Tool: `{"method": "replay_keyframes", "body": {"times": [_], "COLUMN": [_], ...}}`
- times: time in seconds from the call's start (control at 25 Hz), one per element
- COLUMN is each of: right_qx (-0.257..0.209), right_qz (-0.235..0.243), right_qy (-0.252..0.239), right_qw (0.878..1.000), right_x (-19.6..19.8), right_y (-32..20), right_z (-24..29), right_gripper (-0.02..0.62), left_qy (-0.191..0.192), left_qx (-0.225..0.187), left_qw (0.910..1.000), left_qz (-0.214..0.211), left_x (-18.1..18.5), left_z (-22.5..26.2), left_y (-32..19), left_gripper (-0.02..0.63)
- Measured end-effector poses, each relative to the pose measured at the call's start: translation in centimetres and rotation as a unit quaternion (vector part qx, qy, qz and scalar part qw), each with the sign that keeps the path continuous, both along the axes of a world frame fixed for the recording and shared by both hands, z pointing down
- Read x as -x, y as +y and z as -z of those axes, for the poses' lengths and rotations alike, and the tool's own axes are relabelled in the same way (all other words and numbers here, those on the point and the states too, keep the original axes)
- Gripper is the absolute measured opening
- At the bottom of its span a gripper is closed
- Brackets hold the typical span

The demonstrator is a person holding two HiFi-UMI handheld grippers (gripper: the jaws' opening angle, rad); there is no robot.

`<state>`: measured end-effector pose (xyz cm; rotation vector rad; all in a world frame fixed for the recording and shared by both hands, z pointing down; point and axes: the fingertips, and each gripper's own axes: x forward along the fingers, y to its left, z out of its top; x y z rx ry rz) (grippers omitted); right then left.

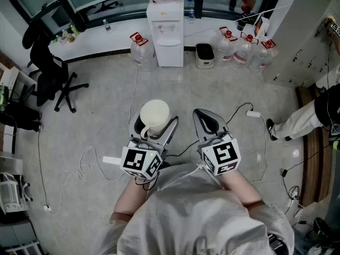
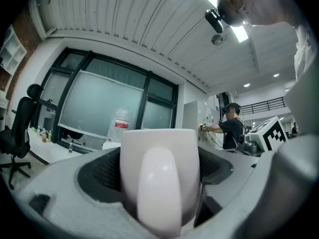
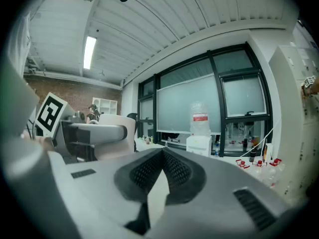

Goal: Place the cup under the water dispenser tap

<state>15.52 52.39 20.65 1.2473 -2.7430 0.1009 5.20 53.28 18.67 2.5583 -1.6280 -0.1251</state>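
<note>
Since the cup [image 1: 154, 115] stands upright between the wide-set jaws of the left gripper [image 1: 156, 125] — pads pressed on its sides, its handle [image 2: 158, 188] turned back toward the person — the carrying hand is settled. The right gripper [image 1: 202, 116] hangs just beside it, its jaws brought together on nothing.

What the coming move turns on is the gap ahead. The water dispenser [image 1: 166, 33] stands well apart from the cup, almost straight in front of it across bare floor [image 1: 106, 116], with spare bottles [image 1: 139, 49] at its sides. The left gripper points level and the cup's mouth faces up, so a plain forward carry should bring it to the tap — no turning of the cup looks necessary.
</note>
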Motion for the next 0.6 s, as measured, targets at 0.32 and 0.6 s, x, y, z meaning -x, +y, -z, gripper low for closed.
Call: {"method": "replay_keyframes", "body": {"times": [0.32,0.6], "right_qx": [0.008,0.018], "right_qz": [0.002,-0.009], "right_qy": [0.004,-0.021], "right_qw": [1.0,1.0], "right_x": [-0.7,-1.8], "right_y": [-1.0,-1.7], "right_z": [-0.5,-1.2], "right_gripper": [0.026,0.028], "left_qy": [-0.003,0.0], "left_qx": [0.002,0.009], "left_qw": [1.0,1.0], "left_qz": [0.0,0.0], "left_x": [-0.9,-1.5], "left_z": [-0.3,-1.0], "left_y": [-0.9,-1.6], "left_gripper": [0.42,0.42]}}
